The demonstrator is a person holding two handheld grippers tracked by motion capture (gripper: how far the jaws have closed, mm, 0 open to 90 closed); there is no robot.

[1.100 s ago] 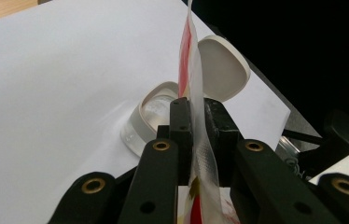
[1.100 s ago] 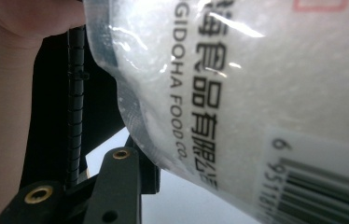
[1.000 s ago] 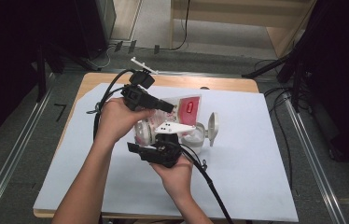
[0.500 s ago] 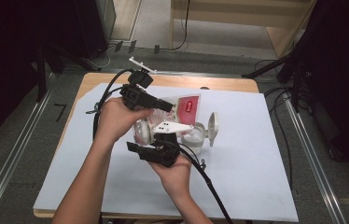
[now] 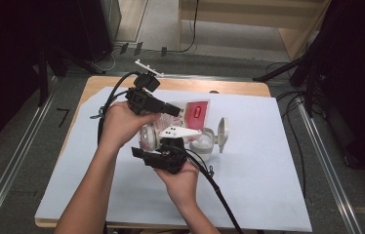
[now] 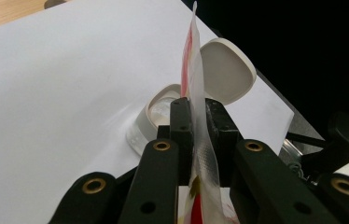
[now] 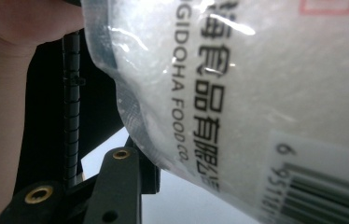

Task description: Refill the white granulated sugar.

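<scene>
Clear plastic red-labelled pouch (image 5: 190,113) pinched shut in left gripper (image 6: 199,123), right gripper (image 5: 168,146) clamping its body; white open-lidded tub (image 5: 205,141) mid-bench, pouring apparently not yet begun.

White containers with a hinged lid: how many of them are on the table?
1. The white container stands open on the white sheet, right of the hands, under the plastic pouch. The hands may hide others.

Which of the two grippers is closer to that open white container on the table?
Right. The right gripper sits just beside the white container, holding the bag's body; the left gripper pinches the bag's edge above and behind it.
</scene>
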